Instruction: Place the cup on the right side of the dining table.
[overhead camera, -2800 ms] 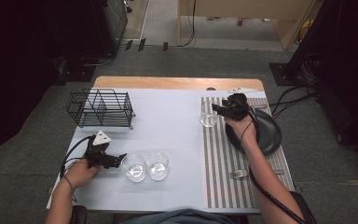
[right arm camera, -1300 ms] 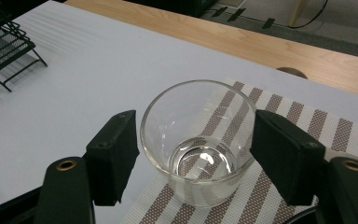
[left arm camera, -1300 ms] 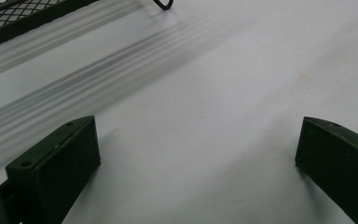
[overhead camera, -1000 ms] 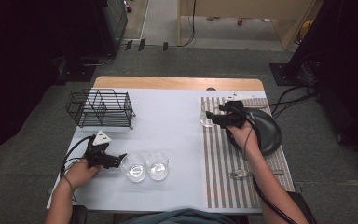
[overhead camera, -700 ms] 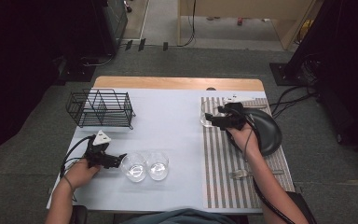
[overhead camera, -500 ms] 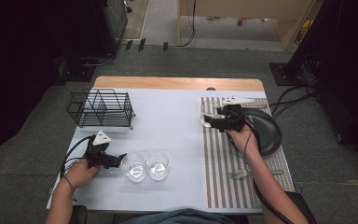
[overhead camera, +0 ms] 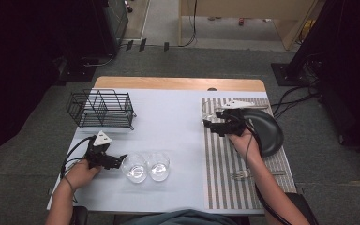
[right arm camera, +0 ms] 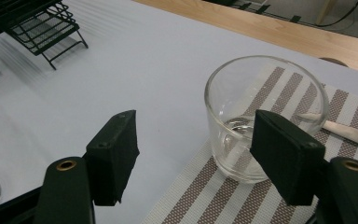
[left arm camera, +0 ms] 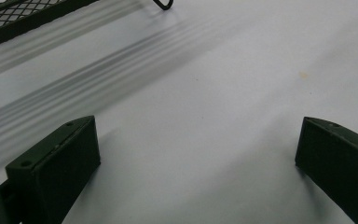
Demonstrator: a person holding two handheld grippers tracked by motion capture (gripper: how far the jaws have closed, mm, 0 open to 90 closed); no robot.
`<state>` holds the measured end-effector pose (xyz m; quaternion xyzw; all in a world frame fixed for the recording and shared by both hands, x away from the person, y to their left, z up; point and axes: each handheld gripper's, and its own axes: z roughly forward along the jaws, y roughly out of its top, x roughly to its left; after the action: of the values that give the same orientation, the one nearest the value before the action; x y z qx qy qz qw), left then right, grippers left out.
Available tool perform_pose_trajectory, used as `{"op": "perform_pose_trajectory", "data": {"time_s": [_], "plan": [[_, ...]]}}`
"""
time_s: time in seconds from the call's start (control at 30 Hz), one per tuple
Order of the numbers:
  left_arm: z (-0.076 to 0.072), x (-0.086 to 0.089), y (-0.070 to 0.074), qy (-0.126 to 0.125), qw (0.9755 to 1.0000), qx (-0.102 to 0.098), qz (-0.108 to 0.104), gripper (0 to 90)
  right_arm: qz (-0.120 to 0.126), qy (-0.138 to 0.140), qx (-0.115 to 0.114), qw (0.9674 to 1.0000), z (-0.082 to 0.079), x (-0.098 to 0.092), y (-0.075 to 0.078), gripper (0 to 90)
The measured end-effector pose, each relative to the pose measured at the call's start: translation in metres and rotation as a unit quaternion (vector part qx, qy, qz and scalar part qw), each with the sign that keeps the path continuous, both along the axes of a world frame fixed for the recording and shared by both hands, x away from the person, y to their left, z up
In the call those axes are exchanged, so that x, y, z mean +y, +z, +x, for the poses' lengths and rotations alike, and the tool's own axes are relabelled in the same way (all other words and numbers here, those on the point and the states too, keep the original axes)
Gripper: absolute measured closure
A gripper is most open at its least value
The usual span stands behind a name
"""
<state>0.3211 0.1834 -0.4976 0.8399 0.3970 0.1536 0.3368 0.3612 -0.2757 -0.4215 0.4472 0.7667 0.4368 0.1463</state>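
Pale blue bench (overhead camera: 178, 122) with a striped placemat (overhead camera: 225, 168) at its right side. The glass tumbler (right arm camera: 265, 116) stands upright on the placemat's far left corner, just left of the dark plate (overhead camera: 267, 129). The right tool (right arm camera: 196, 149) has its jaws spread before the tumbler, not yet around it. The left tool (left arm camera: 198, 161) rests spread over bare bench. The tumbler is likely rigid, smooth, slippery and breakable — best taken across the wall, low and gently.
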Motion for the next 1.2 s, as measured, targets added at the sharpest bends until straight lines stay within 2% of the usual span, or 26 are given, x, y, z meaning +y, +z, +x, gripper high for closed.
{"op": "perform_pose_trajectory", "data": {"time_s": [0.17, 0.43, 0.87, 1.07, 1.2], "plan": [[0.0, 0.0, 0.0, 0.0, 1.0, 0.0, 0.0, 0.0, 0.003, 0.006, 0.004, 1.0, -0.003, 0.002, 0.0, 31.5], [0.0, 0.0, 0.0, 0.0, 1.0, 0.0, 0.0, 0.0, -0.002, 0.016, -0.005, 0.9999, -0.009, 0.007, -0.001, 31.5], [0.0, 0.0, 0.0, 0.0, 1.0, 0.0, 0.0, 0.0, -0.008, 0.051, -0.007, 0.9987, -0.019, 0.022, -0.009, 31.5], [0.0, 0.0, 0.0, 0.0, 1.0, 0.0, 0.0, 0.0, -0.005, 0.056, -0.008, 0.9984, -0.023, 0.024, -0.012, 31.5], [0.0, 0.0, 0.0, 0.0, 1.0, 0.0, 0.0, 0.0, -0.011, 0.058, -0.01, 0.9982, -0.024, 0.027, -0.014, 31.5]]}}
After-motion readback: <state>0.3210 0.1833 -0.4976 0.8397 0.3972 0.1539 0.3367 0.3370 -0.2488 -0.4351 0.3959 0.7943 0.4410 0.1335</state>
